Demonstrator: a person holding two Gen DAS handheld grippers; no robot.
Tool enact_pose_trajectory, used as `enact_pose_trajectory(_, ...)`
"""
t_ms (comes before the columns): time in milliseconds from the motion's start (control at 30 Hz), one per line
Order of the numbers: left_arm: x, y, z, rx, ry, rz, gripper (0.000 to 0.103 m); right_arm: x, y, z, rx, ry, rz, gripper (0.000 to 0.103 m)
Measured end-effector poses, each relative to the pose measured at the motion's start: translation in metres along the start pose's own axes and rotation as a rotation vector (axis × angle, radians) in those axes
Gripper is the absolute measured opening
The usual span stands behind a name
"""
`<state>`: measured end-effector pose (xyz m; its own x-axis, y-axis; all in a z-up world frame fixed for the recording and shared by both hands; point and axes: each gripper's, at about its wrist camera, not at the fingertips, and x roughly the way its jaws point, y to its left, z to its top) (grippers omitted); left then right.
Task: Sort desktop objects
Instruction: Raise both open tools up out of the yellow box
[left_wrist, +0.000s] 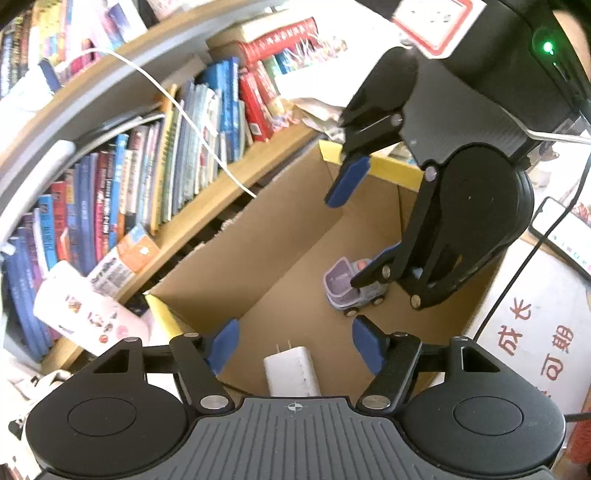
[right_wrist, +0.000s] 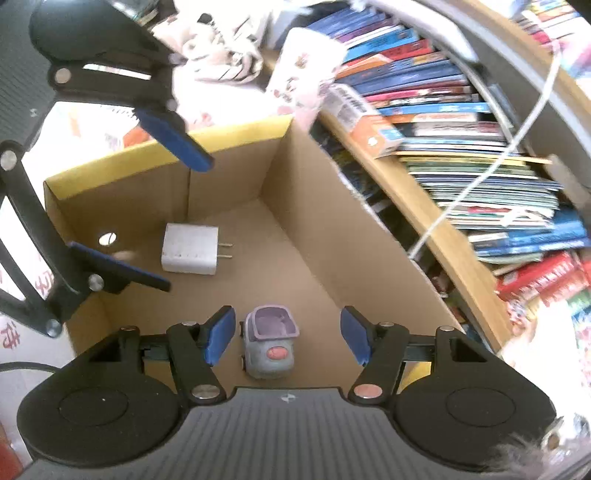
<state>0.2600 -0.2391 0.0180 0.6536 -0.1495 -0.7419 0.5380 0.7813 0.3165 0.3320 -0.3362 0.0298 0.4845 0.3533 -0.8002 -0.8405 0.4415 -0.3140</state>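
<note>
Both my claws hang spread and empty over the cardboard box (right_wrist: 110, 184): the left claw (left_wrist: 291, 347) above the white charger (right_wrist: 190, 254), the right claw (right_wrist: 287, 334) above the toy car (right_wrist: 269, 341). Both lie on the box floor, so I should lift straight out, clear of the walls.

Open from above into cardboard box (right_wrist: 306, 236); floor crowded by charger (right_wrist: 190, 254) and toy car (right_wrist: 269, 343); bookshelf (right_wrist: 436, 221) seemingly tight alongside.

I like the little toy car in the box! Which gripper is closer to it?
The right gripper. The toy car sits on the box floor straight below its open jaws. The left gripper hangs open over the white charger, off to one side of the car.
</note>
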Motion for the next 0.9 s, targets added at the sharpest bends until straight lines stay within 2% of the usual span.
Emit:
enact_pose_trajectory(33,-0.003,0.001,0.0,-0.01,-0.011,0.006,0.07,-0.004,0.0,-0.001,0.014,-0.011,-0.019,0.077)
enact_pose_trajectory(167,-0.027,0.002,-0.007,-0.064,-0.064,0.024,0.08,-0.03,0.005,-0.007,0.062,-0.08,-0.054,0.08)
enact_pose_trajectory(267,-0.047,0.003,-0.013,-0.101,-0.104,0.037,0.081,-0.05,0.01,-0.014,0.117,-0.133,-0.069,0.086)
enact_pose_trajectory(433,-0.077,0.006,-0.023,-0.196,-0.173,0.09,0.086,-0.069,0.015,-0.026,0.24,-0.197,-0.111,0.088)
enact_pose_trajectory(533,-0.093,0.005,-0.03,-0.264,-0.239,0.152,0.09,-0.078,0.019,-0.035,0.321,-0.229,-0.141,0.091)
enact_pose_trajectory(633,-0.107,0.0,-0.036,-0.292,-0.295,0.189,0.094,-0.086,0.026,-0.044,0.386,-0.256,-0.175,0.092)
enact_pose_trajectory(767,-0.12,-0.004,-0.043,-0.33,-0.346,0.205,0.094,-0.097,0.039,-0.056,0.474,-0.299,-0.235,0.095)
enact_pose_trajectory(900,-0.124,-0.003,-0.053,-0.401,-0.363,0.191,0.095,-0.104,0.056,-0.069,0.531,-0.32,-0.29,0.097)
